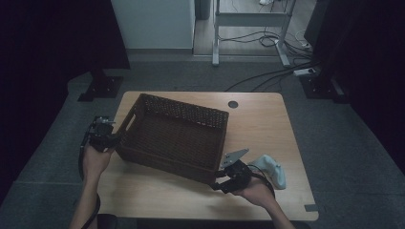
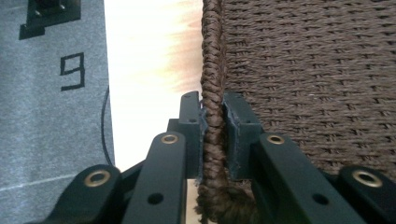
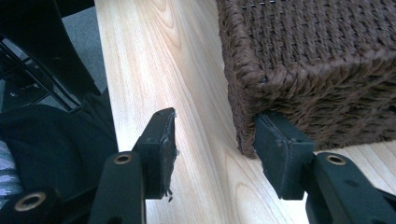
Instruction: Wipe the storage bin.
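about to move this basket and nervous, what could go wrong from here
1. The left gripper pinches only the thin braided rim of the basket; if lifted, the wall might flex or slip out.
2. The right gripper is open, one jaw against the basket's near corner and nothing clamped, so the basket would probably tilt or swing.
3. A white object lies close behind the right hand and could get knocked toward the edge of the table.

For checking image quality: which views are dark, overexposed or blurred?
High view: dim overall, dark at both sides, wicker basket still readable. Left gripper view: table washed out by glare, basket rim sharp. Right gripper view: evenly lit, table grain crisp.
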Demonstrator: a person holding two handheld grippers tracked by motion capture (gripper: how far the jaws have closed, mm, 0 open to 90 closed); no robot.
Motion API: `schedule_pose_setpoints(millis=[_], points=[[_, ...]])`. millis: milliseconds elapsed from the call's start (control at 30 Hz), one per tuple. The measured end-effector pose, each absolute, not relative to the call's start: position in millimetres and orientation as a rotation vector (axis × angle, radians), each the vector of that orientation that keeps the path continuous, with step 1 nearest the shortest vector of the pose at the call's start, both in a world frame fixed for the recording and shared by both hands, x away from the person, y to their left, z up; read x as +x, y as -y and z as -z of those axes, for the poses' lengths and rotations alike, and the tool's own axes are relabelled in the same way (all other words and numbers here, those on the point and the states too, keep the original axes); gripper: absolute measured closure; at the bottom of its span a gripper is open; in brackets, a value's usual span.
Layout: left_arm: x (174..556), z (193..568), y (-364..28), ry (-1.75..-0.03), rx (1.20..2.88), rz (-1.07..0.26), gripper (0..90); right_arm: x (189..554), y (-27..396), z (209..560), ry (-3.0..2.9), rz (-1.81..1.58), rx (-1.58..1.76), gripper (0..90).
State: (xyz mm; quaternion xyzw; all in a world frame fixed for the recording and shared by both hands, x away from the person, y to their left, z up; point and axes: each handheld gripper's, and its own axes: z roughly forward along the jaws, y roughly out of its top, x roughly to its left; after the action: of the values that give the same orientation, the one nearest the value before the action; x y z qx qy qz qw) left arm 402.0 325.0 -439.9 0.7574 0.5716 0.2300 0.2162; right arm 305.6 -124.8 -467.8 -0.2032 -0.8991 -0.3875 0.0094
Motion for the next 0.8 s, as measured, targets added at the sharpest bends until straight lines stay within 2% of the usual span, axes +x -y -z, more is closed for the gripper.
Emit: schedule_pose_setpoints(millis=[67,167,233,333,700,800], points=[[408.6,439.0,-323.3,-1.560,2.105,-0.630,71.0,304.5,121.8,468.3,2.801,1.217,-0.630,47.7],[408.9,426.1,-321.3,-1.525,2.016,-0.635,50.8,302.9,115.0,469.5,2.797,1.231,-0.606,47.5],[404.3,417.0,-317.7,-1.522,1.964,-0.650,40.9,301.2,109.4,469.6,2.805,1.231,-0.581,47.4],[391.8,406.8,-306.5,-1.497,1.982,-0.690,31.7,298.9,100.0,469.8,2.809,1.233,-0.552,47.3],[353.1,411.0,-280.2,-1.431,1.999,-0.645,23.4,295.1,55.6,469.9,2.845,1.221,-0.406,44.7],[354.0,416.6,-272.6,-1.438,1.977,-0.599,21.4,297.1,63.3,470.9,2.930,1.158,-0.442,38.4]])
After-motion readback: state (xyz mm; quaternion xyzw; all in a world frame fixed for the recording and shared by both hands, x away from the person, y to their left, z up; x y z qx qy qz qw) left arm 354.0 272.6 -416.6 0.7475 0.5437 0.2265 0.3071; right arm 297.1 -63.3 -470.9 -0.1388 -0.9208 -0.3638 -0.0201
